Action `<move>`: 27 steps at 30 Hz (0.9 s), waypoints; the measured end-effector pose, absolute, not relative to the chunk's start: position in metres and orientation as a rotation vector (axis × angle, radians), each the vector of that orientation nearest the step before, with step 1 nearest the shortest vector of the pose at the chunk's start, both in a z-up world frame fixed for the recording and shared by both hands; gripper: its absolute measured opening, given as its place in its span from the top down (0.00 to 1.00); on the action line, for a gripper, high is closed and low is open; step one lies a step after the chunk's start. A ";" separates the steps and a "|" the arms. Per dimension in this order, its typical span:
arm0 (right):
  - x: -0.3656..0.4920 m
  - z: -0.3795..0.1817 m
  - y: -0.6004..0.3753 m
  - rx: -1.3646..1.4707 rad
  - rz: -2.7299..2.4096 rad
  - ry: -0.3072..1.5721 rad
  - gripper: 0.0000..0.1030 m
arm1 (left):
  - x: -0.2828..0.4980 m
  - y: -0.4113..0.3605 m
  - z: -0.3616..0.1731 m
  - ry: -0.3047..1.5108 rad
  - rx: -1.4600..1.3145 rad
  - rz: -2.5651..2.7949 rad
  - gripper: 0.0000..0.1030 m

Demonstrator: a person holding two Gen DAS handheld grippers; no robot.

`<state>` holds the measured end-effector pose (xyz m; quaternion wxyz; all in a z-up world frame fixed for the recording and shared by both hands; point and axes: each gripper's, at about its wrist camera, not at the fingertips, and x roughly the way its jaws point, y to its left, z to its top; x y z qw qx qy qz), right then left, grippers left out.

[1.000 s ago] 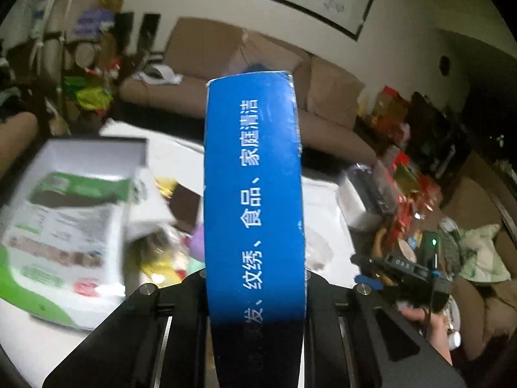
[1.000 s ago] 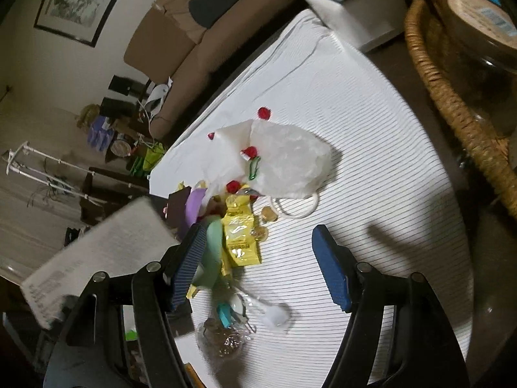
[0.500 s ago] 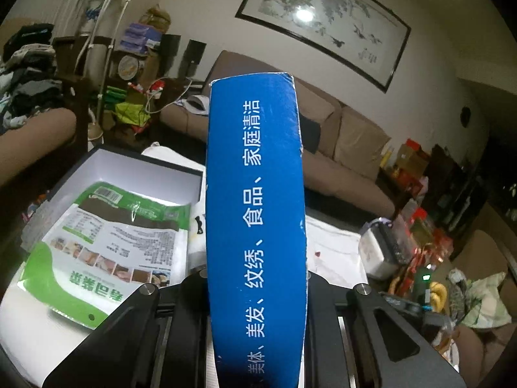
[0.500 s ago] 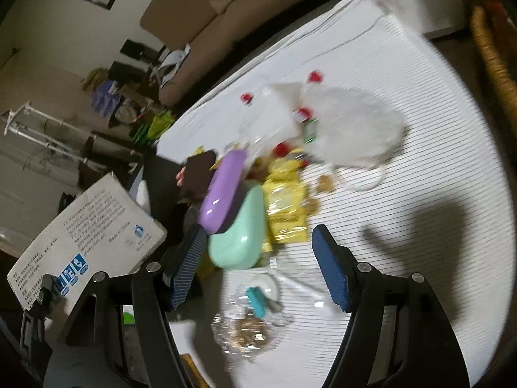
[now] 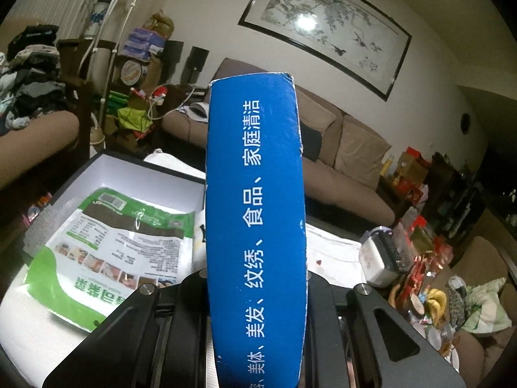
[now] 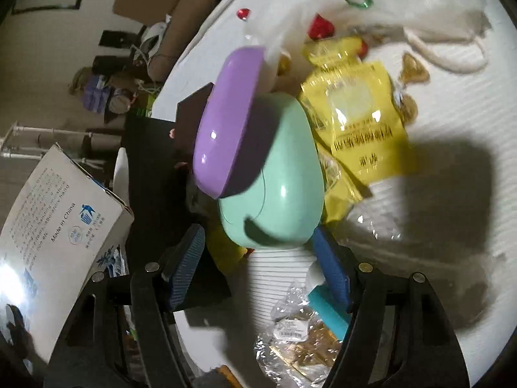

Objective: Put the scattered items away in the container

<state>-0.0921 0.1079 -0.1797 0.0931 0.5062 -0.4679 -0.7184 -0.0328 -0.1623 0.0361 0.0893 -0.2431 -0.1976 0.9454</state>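
The blue box [image 5: 255, 226] stands upright, held tight between the fingers of the left gripper [image 5: 255, 291], the open container [image 5: 142, 174] lying beyond them to the left, while the right gripper [image 6: 258, 258] has its fingers wide around the near end of the mint-green case [image 6: 274, 174] on the counter [image 6: 452, 129].

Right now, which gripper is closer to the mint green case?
Right. The right gripper is open right at the mint green case; the left gripper is off aside, shut on the blue box.

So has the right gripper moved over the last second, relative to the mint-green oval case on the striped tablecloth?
Yes. The right gripper has closed in on the mint-green oval case, which now fills the space just ahead of its open blue fingers and looked small before.
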 end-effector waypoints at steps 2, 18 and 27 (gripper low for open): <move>-0.088 -0.183 0.111 1.471 -2.102 -1.461 0.34 | -0.035 -0.163 0.035 -0.604 -0.726 2.796 0.85; -0.080 -0.222 0.112 1.272 -2.031 -1.727 0.34 | -0.030 -0.171 0.037 -0.585 -0.718 2.802 0.85; -0.075 -0.204 0.129 0.983 -2.003 -1.781 0.86 | -0.031 -0.168 0.039 -0.569 -0.711 2.811 0.85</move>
